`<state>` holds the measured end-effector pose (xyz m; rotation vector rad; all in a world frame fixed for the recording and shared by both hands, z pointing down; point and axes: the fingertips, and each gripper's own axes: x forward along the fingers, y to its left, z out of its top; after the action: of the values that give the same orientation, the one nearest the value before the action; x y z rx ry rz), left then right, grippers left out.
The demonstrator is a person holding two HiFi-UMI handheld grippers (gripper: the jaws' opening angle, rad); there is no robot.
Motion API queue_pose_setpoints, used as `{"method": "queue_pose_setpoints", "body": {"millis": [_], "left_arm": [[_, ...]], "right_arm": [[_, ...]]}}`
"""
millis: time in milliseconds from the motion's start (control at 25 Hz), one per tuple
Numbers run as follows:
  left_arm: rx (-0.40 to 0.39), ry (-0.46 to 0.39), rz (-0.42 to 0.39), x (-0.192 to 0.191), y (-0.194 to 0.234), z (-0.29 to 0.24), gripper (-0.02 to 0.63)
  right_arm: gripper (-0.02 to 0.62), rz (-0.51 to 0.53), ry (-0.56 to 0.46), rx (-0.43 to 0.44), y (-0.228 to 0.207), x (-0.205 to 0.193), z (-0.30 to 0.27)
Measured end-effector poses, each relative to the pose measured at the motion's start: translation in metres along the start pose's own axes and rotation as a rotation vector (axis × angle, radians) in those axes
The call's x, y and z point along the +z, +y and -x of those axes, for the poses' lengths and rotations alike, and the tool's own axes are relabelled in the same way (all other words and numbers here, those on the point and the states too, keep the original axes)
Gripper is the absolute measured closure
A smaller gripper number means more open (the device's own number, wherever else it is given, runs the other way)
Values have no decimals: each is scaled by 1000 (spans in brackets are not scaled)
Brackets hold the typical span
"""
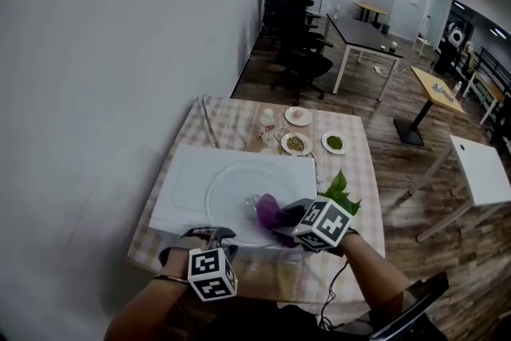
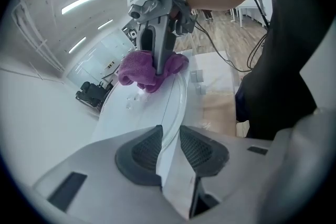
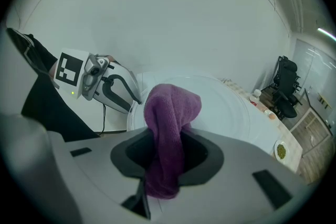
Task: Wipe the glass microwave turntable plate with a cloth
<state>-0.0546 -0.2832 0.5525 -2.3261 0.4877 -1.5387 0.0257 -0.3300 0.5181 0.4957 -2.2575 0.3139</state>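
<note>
Head view: left gripper [image 1: 212, 235] is clamped on the near rim of the glass turntable plate [image 1: 227, 188], laid on a white board [image 1: 180, 172]; its right side is covered by the purple cloth [image 1: 269, 212] pinched in the right gripper [image 1: 286, 218], leafy greens [image 1: 341, 189] beside, small dishes [image 1: 297, 144] beyond.

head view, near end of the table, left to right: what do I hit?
left gripper, gripping the glass plate by its rim → purple cloth → green leaves. Skipped the right gripper: it overlaps both cloth and leaves.
</note>
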Motion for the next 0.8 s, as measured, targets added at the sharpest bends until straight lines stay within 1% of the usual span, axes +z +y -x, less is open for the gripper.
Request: {"method": "queue_pose_setpoints", "body": {"millis": [120, 240, 360, 440, 600, 720, 800], "left_arm": [[1, 0, 4, 0, 0, 0, 486], [-2, 2, 8, 0, 0, -1, 486], [0, -4, 29, 0, 1, -1, 489], [-2, 0, 38, 1, 1, -1, 491], [-3, 35, 33, -1, 2, -1, 491], [-13, 39, 39, 2, 2, 1, 491], [-26, 42, 48, 4, 1, 2, 491]], "right_arm": [[476, -8, -8, 42, -3, 6, 1], [476, -27, -63, 56, -16, 34, -4], [476, -13, -114, 3, -38, 73, -18], [476, 10, -127, -42, -52, 94, -32], [476, 36, -132, -97, -71, 133, -64], [476, 27, -103, -135, -87, 140, -85], [476, -5, -89, -132, -92, 136, -91]]}}
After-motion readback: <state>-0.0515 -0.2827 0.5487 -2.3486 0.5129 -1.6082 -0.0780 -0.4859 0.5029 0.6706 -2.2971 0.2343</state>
